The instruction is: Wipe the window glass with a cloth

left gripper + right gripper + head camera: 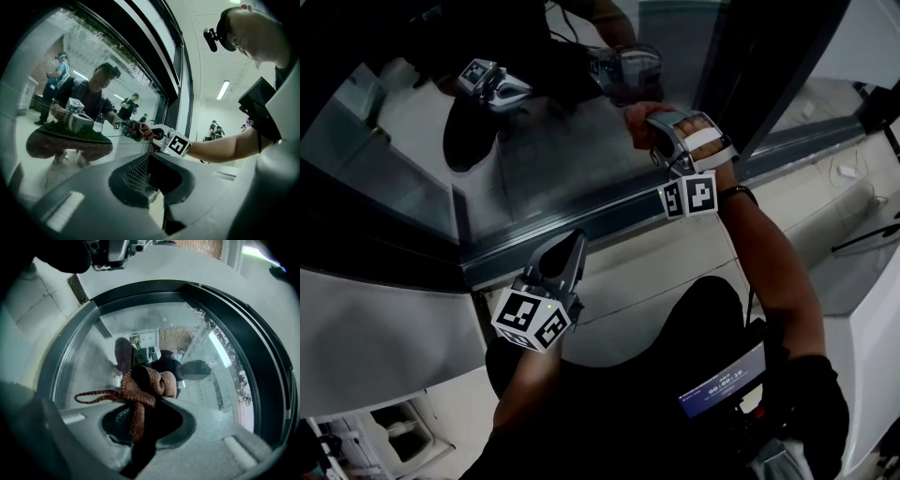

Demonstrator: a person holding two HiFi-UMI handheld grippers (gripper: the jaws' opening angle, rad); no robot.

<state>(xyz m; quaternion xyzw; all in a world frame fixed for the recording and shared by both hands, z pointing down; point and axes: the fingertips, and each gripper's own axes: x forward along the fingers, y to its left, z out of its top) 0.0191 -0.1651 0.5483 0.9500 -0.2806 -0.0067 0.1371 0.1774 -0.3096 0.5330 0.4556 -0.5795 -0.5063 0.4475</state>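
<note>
the right gripper has its jaws clamped on a bunched brown cloth, which seems to press on the window glass low down, near the glass's bottom frame. only a narrow fold sits in the jaws, so a hard sideways wipe could drag the cloth loose. its hanging loop might snag. the left gripper, jaws together on nothing, sits below the glass, close enough to knock the frame.
</note>
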